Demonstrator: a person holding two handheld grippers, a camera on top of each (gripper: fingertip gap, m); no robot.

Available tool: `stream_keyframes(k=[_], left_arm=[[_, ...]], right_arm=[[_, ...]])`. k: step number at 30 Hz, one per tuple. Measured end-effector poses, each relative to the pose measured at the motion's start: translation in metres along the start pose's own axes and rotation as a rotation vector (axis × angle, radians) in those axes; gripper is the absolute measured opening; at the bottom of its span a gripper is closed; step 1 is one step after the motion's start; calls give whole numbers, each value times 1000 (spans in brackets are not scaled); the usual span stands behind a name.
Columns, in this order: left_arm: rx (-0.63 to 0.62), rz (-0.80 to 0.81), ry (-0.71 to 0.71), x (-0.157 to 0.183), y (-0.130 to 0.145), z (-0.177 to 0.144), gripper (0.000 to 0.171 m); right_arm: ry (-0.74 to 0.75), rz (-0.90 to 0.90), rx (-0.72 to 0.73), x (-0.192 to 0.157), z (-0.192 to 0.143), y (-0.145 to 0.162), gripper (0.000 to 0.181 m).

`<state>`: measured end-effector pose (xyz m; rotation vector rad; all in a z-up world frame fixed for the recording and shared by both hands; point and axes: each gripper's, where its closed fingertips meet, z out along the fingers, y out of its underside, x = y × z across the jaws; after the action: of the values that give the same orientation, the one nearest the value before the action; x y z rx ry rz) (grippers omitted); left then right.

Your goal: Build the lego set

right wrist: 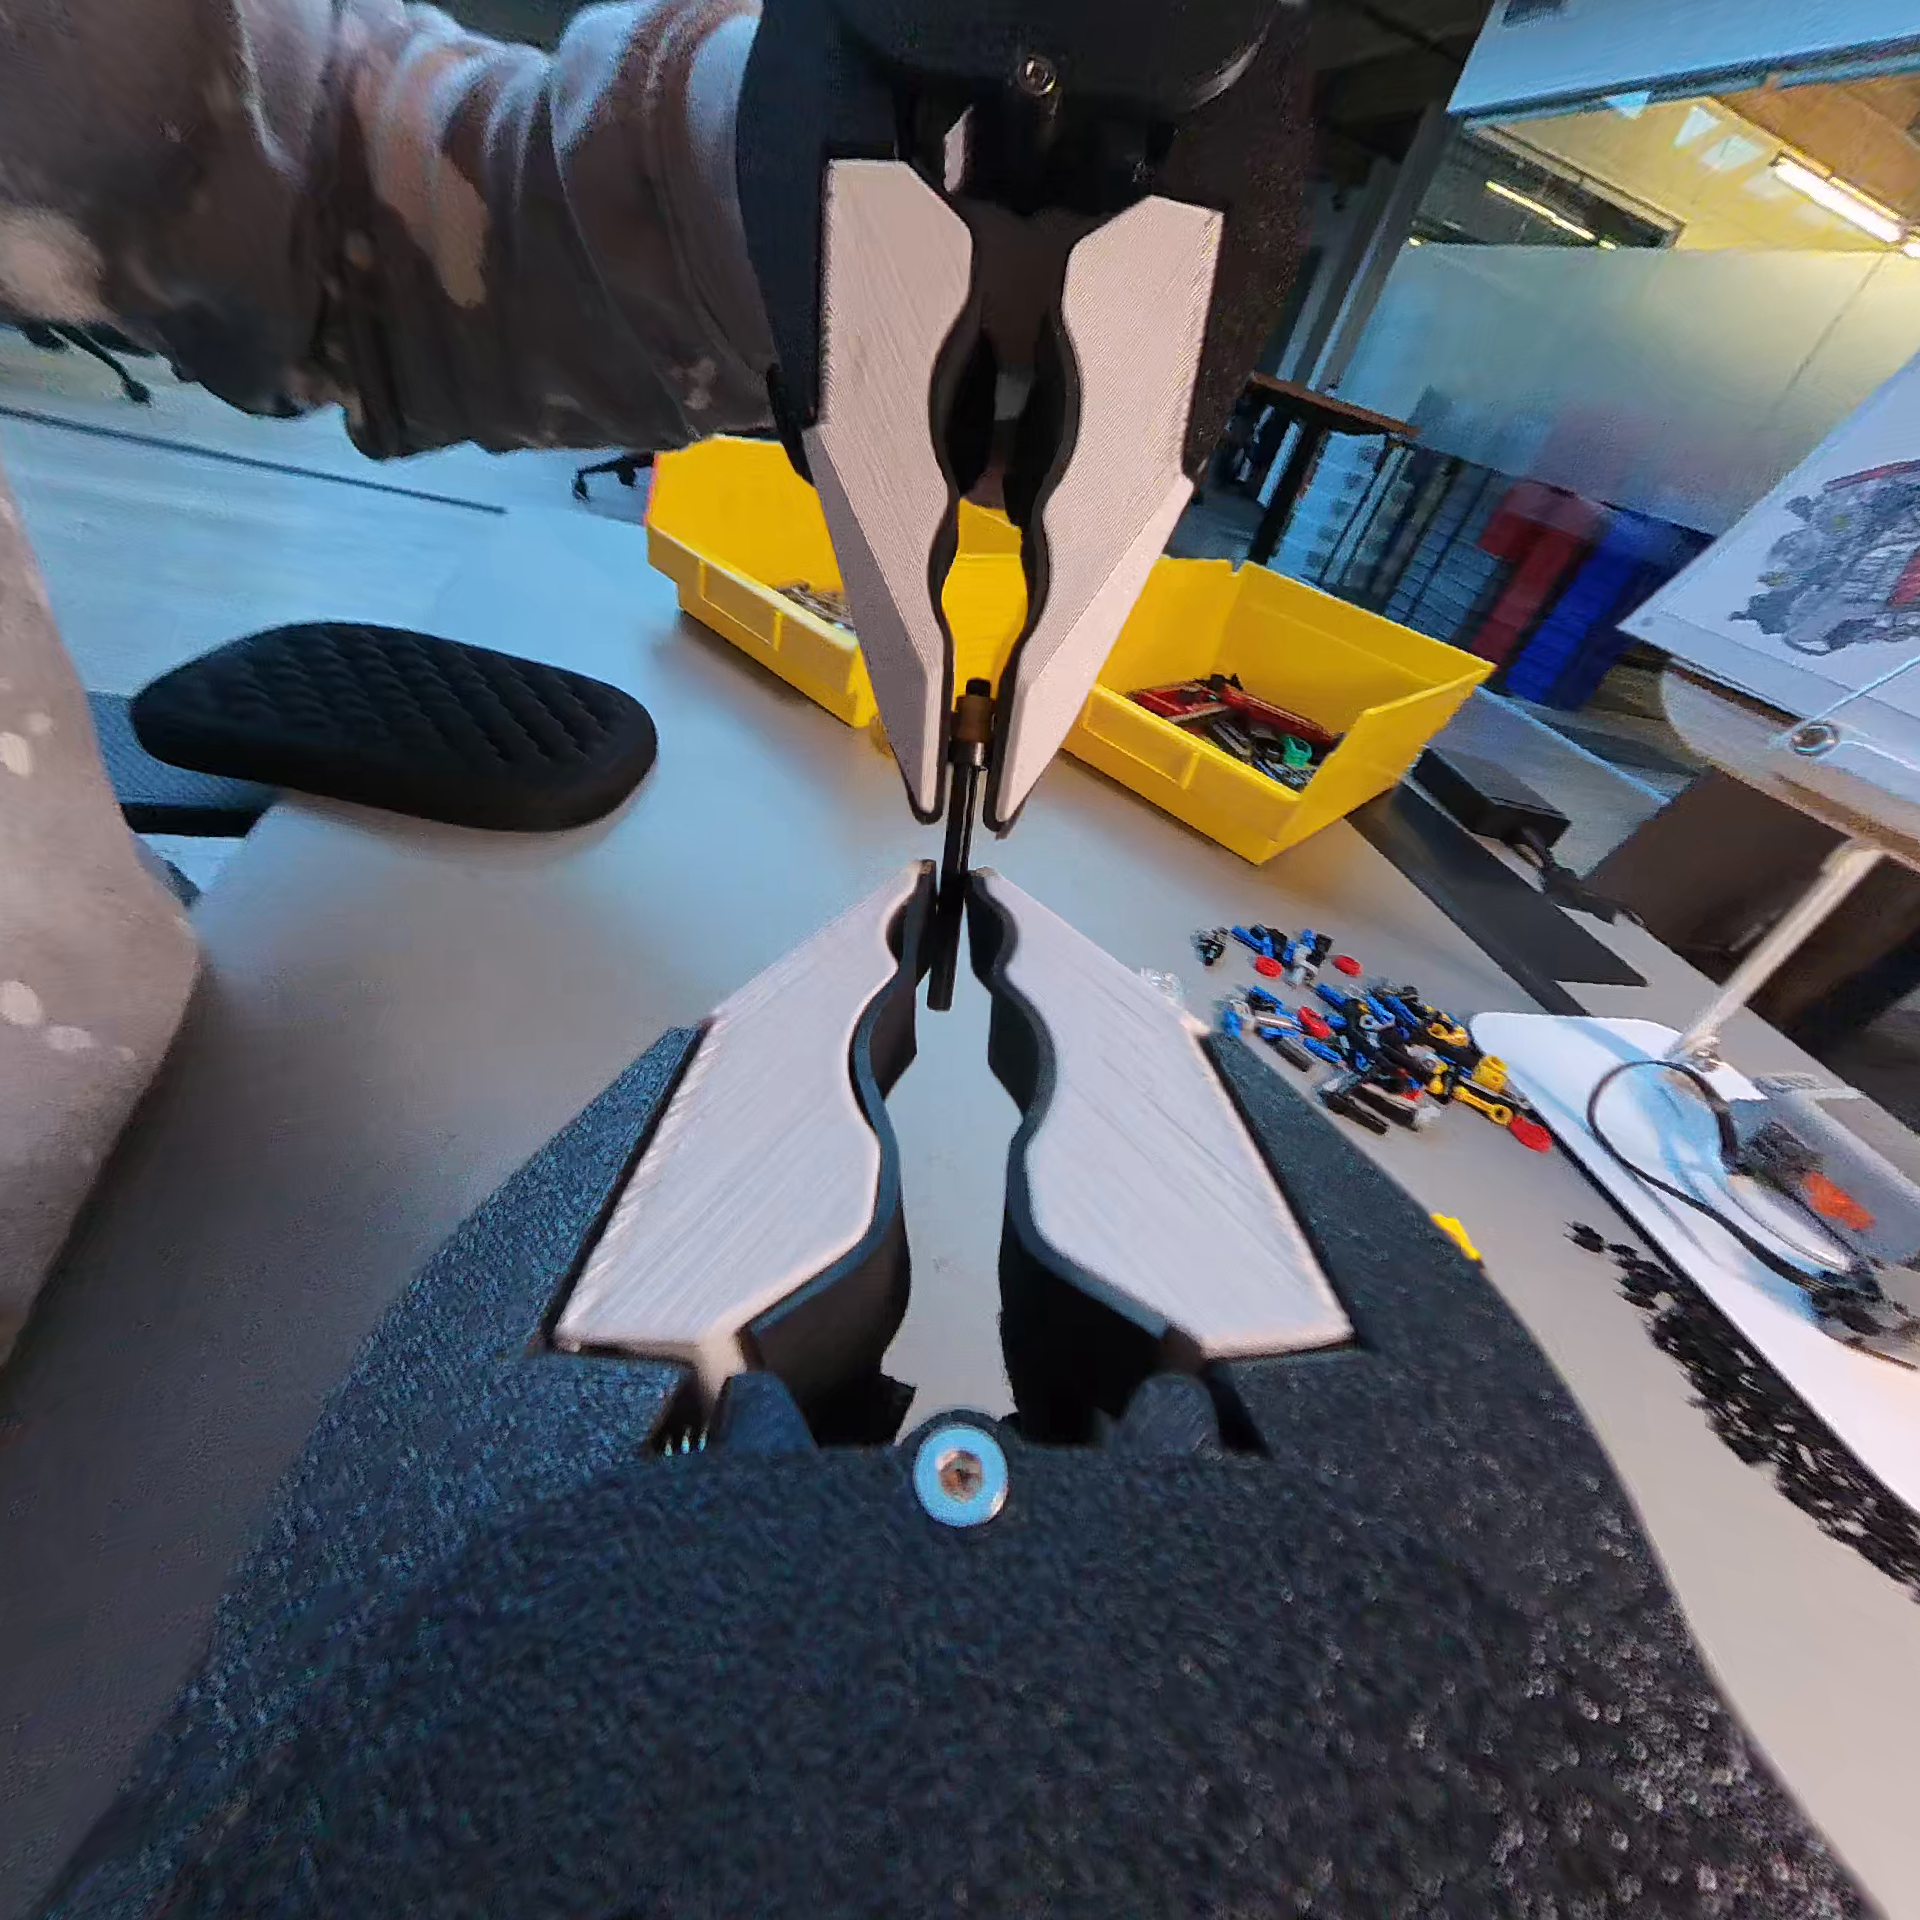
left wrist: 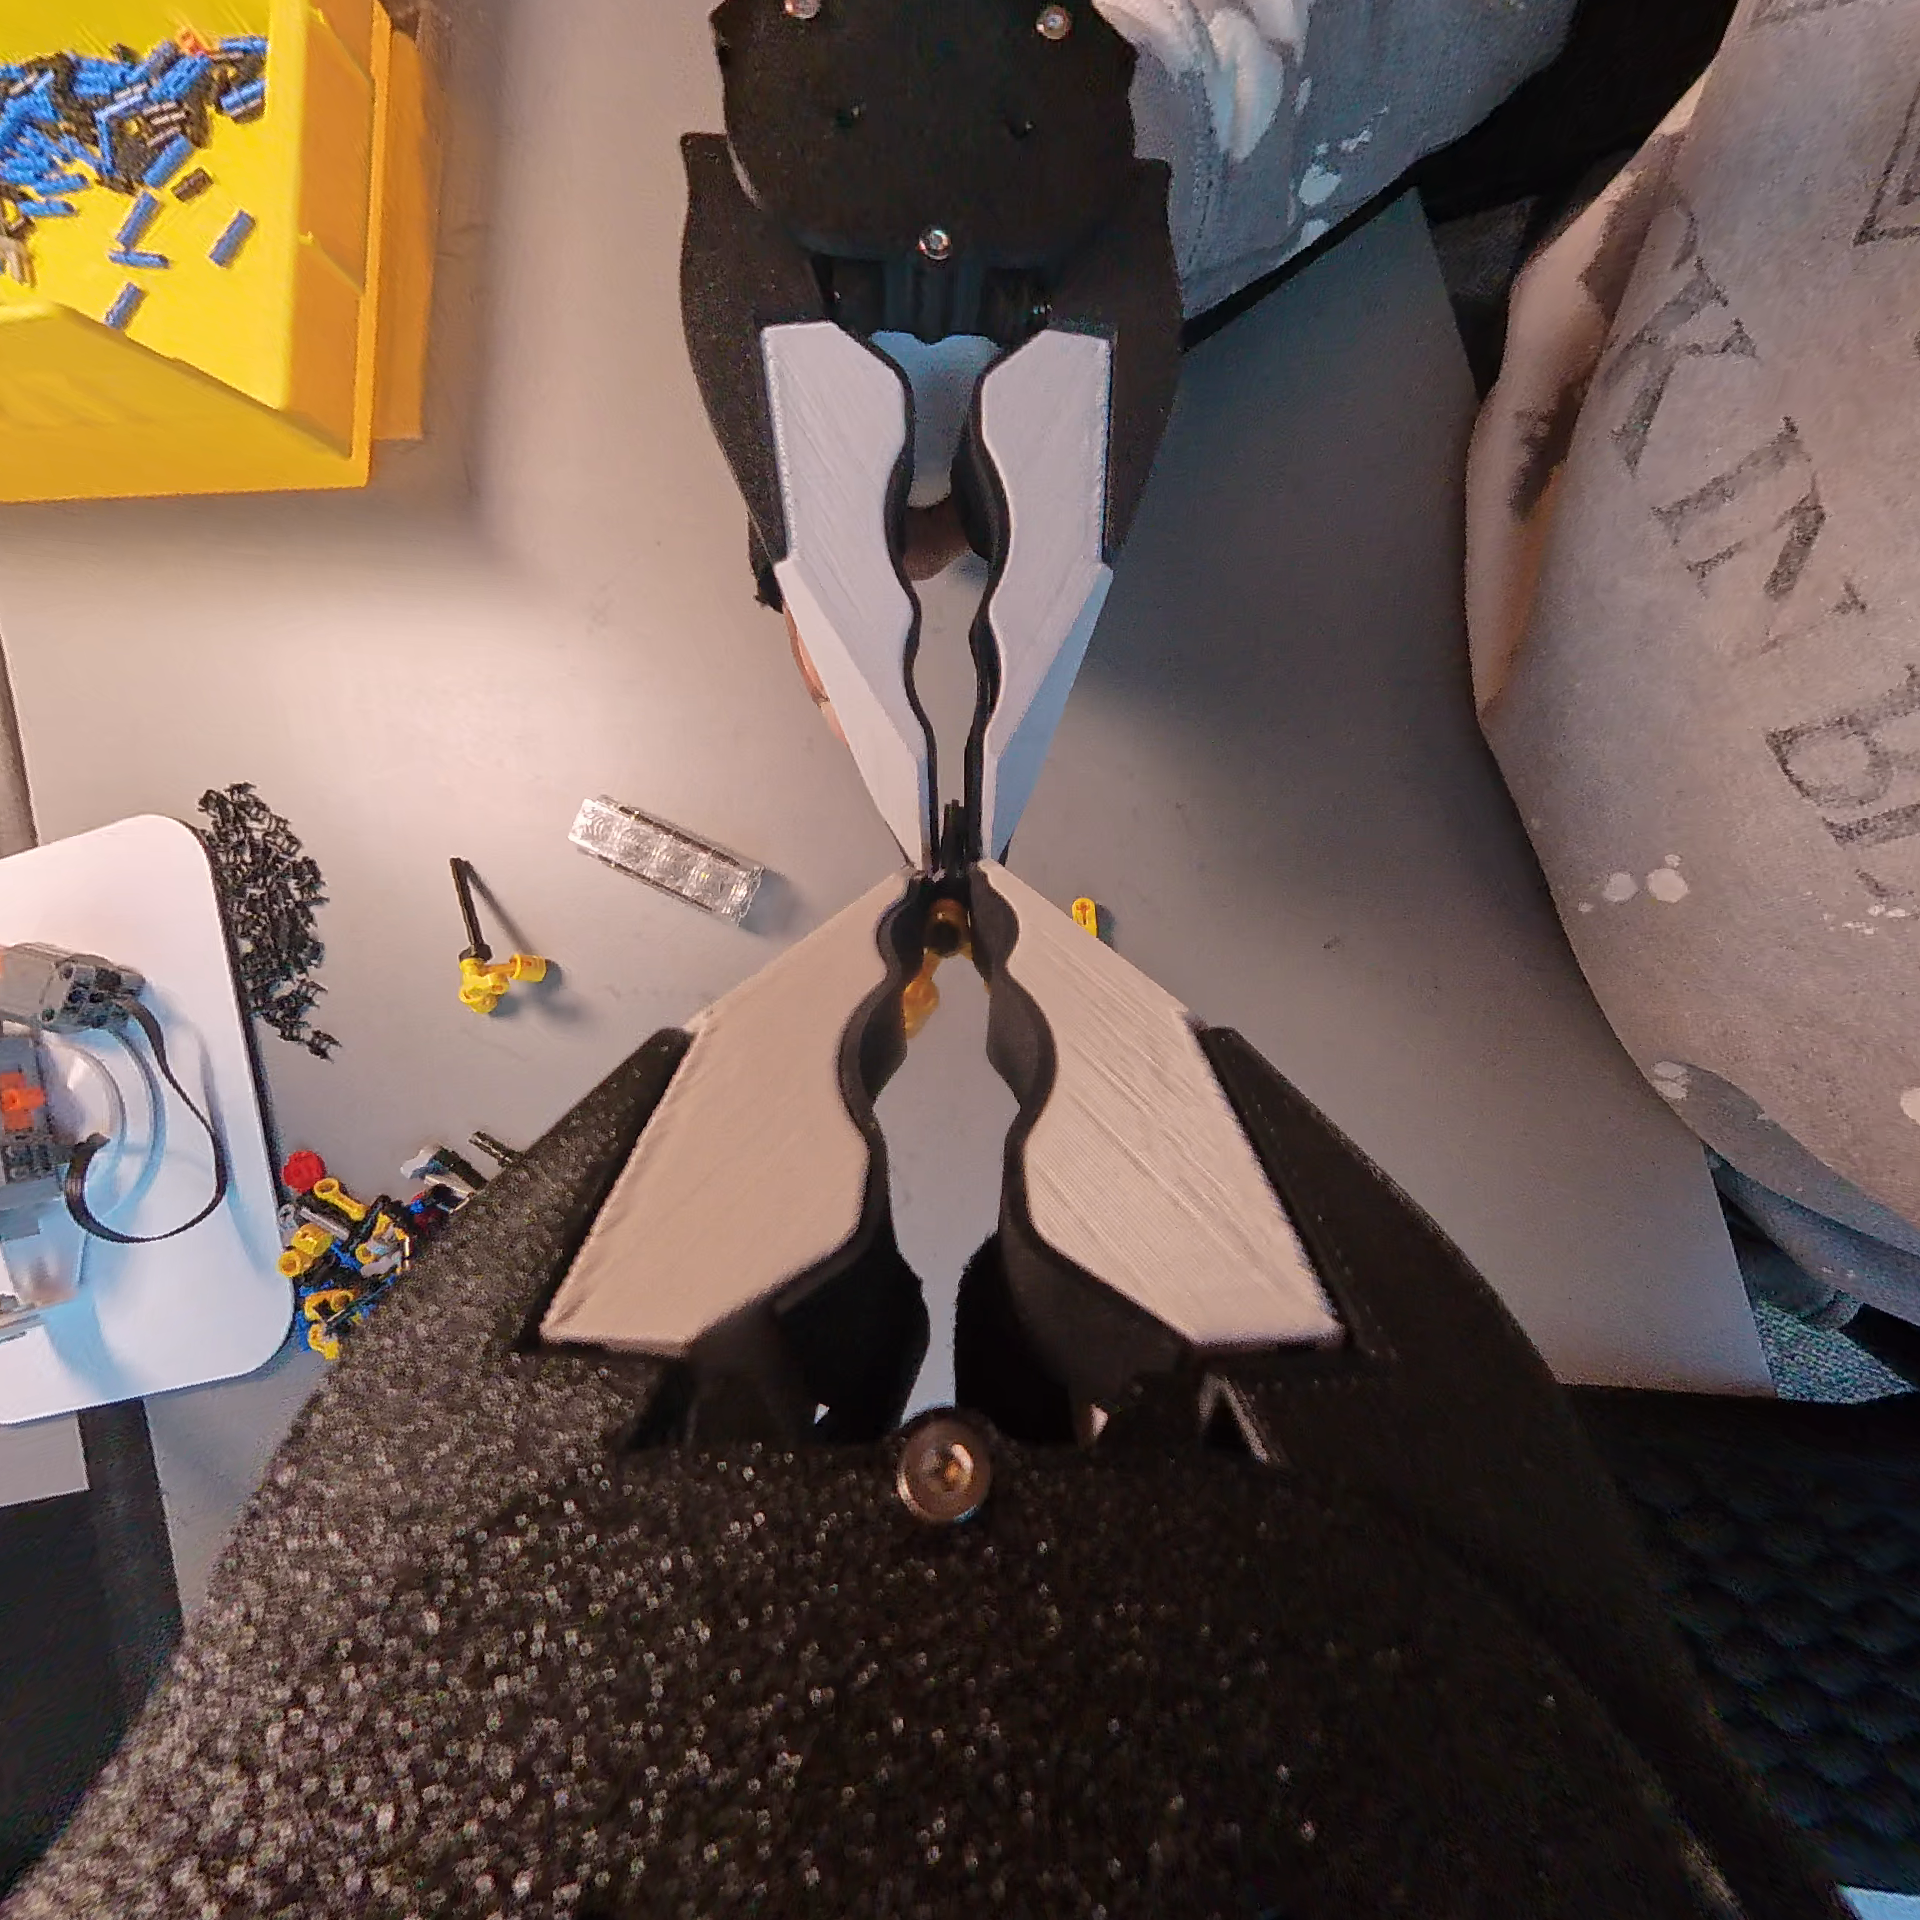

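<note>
Left gripper (left wrist: 943, 894): clenched on yellow connector (left wrist: 925, 987).
Right gripper (right wrist: 948, 883): clamped on black axle (right wrist: 951, 914), tip-to-tip with the left.
Nearby: clear brick (left wrist: 665, 854), loose parts pile (right wrist: 1371, 1023).
Risk: slight misalignment could jam or drop the axle.

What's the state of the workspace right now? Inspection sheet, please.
Surface: grey table, loose parts lying along one side.
Job's things: black axle and yellow connector, meeting between the two tongs above the table.
Clutter: clear brick; pin heap; mixed parts pile; yellow bins; black pad.
Grippers: left tongs shut on yellow connector; right tongs shut on axle; tips nearly touching.
Cables: black cable looped from motor on white tray.
Surroundings: sleeve; drawing sheet on a stand; blurred shelving behind.
</note>
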<state>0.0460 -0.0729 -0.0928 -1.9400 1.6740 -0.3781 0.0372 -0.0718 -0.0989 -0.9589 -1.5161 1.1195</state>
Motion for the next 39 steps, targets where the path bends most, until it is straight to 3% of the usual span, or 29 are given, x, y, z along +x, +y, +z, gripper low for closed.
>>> stream_keyframes(k=[11, 13, 16, 19, 23, 27, 31, 39], left_arm=[[-31, -73, -37, -16, -1, 10, 8], [31, -85, -38, -17, -10, 6, 12], [161, -110, -61, -19, -26, -10, 32], [323, -157, -159, -30, -36, -38, 35], [422, -306, -216, -30, -9, -48, 31], [305, -407, -116, 5, 39, 10, 27], [111, -391, -57, 41, 71, 68, 24], [-31, -255, -40, 43, 70, 96, 18]], right_arm=[[147, -10, -41, 18, 2, 7, 3], [151, 21, -12, 21, -2, 2, 1], [148, 83, 36, 27, -8, -2, 1], [137, 144, 99, 32, -14, -9, 1], [138, 191, 144, 41, -22, -14, 2], [172, 198, 139, 55, -30, -9, 3], [171, 218, 142, 59, -32, -6, 3], [150, 210, 130, 56, -31, -3, 3]])
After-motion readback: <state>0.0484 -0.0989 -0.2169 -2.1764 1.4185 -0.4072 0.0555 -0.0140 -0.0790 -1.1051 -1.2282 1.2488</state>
